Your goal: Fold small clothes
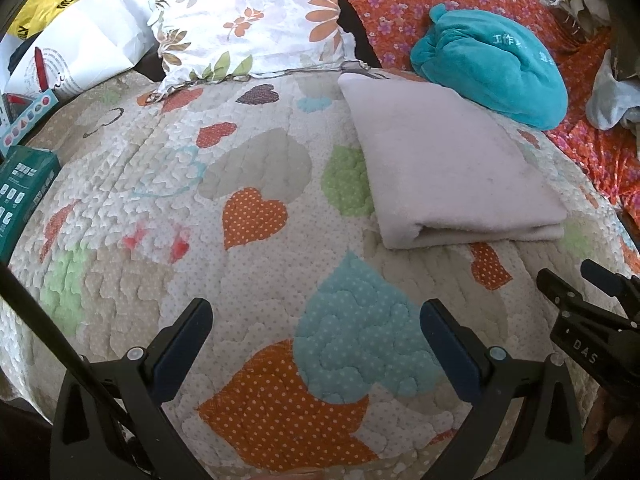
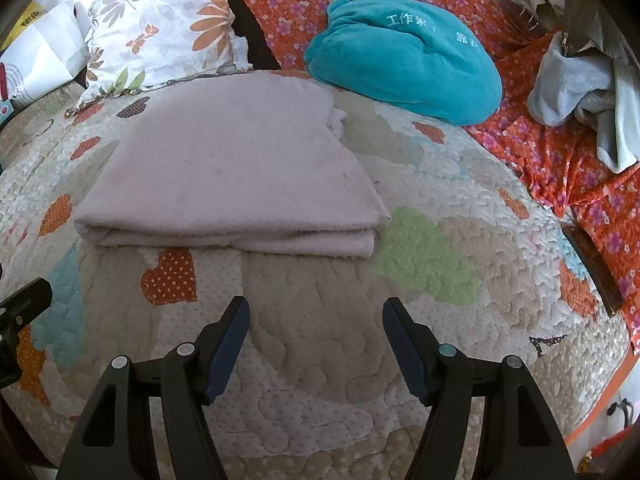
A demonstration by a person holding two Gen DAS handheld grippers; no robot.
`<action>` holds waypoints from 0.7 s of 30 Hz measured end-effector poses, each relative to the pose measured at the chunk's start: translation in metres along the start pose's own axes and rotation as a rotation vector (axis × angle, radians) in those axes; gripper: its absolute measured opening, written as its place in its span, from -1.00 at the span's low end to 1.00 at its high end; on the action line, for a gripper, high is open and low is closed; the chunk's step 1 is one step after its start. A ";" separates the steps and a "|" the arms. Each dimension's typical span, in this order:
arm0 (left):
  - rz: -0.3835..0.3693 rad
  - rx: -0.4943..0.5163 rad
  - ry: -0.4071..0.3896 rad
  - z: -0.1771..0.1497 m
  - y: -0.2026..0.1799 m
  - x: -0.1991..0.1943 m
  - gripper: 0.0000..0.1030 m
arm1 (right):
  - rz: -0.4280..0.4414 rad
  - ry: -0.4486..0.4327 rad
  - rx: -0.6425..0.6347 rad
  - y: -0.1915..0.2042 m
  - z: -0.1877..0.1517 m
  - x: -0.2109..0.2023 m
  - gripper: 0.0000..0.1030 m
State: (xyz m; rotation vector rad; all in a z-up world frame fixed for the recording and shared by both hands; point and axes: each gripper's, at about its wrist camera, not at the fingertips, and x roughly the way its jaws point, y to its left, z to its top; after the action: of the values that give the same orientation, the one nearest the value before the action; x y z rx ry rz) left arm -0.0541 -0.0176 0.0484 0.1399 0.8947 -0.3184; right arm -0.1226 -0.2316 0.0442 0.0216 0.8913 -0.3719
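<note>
step: pink cloth (image 2: 228, 168) lies folded on bed (image 2: 328, 360), likely done | left hand-held gripper (image 1: 316, 344) wide, empty | right hand-held gripper (image 2: 316, 344) wide, empty, cloth at 11 o'clock | next: probably fetch grey garment (image 2: 576, 88) at 2 o'clock

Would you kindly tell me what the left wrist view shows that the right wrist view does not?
Only the left wrist view shows the dark green printed box at the quilt's edge. Only the right wrist view shows the flat dark brown object beside the orange floral sheet. Both show the folded pale pink cloth on the heart-patterned quilt, the teal plush bundle, and open jaws.
</note>
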 end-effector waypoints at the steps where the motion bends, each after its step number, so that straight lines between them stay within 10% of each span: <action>1: -0.005 0.002 0.000 0.000 -0.001 0.000 1.00 | 0.000 0.002 0.000 0.000 0.000 0.000 0.42; 21: -0.045 0.005 0.036 -0.003 -0.002 0.005 1.00 | -0.002 0.008 0.000 -0.002 0.000 0.002 0.46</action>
State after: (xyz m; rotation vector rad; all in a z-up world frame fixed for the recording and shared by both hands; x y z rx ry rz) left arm -0.0540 -0.0198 0.0432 0.1303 0.9337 -0.3608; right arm -0.1221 -0.2342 0.0431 0.0216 0.8991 -0.3741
